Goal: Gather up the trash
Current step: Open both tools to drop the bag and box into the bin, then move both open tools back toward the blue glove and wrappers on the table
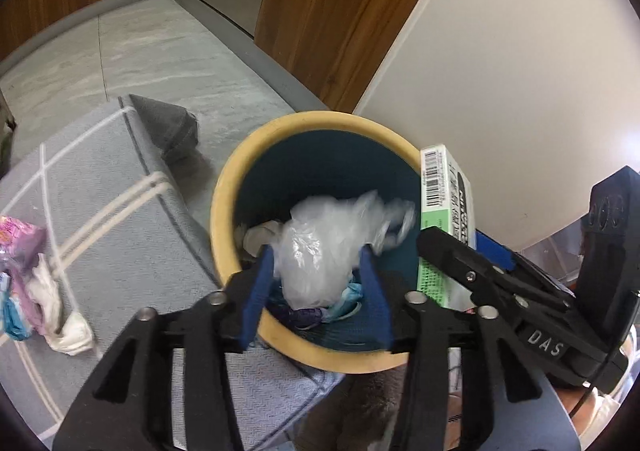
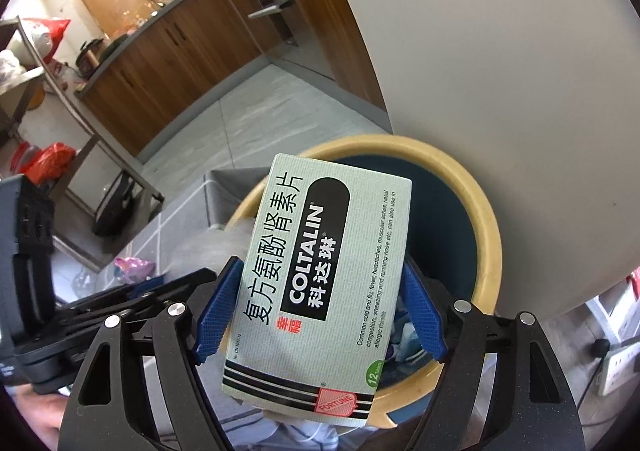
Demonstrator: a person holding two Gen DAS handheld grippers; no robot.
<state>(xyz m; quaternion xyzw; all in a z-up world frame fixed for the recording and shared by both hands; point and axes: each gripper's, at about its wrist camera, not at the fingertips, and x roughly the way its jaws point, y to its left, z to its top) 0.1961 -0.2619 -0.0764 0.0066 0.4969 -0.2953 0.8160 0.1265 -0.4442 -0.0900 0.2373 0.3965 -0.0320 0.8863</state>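
The left gripper [image 1: 316, 249] was held above the open bin [image 1: 224, 203], its blue fingers [image 1: 260, 283] set about half apart, with a crumpled clear plastic bag [image 1: 316, 227] between them. Whether the pads were pressing on the film or merely flanking it could not be told, as the bag was blurred. The bag was seen inside the yellow rim, above other scraps near the bin's front wall. It was judged very light, soft and slippery; such film would be best pinched at a bunched fold, since a loose edge would be expected to slide out.

The right gripper [image 2: 320, 267] was spread wide and clamped on a pale green medicine box [image 2: 332, 211], each pad being pressed against one long side near the lower half. The box was held tilted over the bin's near-left rim [image 2: 488, 243], with its far end above the opening. It was judged light and stiff, yet thin carton that could be crushed if squeezed hard; the grip across its narrow width looked sound.

The bin was placed against a white wall [image 1: 520, 71], at the edge of a grey rug [image 1: 100, 191]. More litter, a pink wrapper [image 1: 20, 247] and a white tissue [image 1: 68, 331], was left on the rug's left side, well apart from the bin; both were judged soft and best taken at their thickest bunch.
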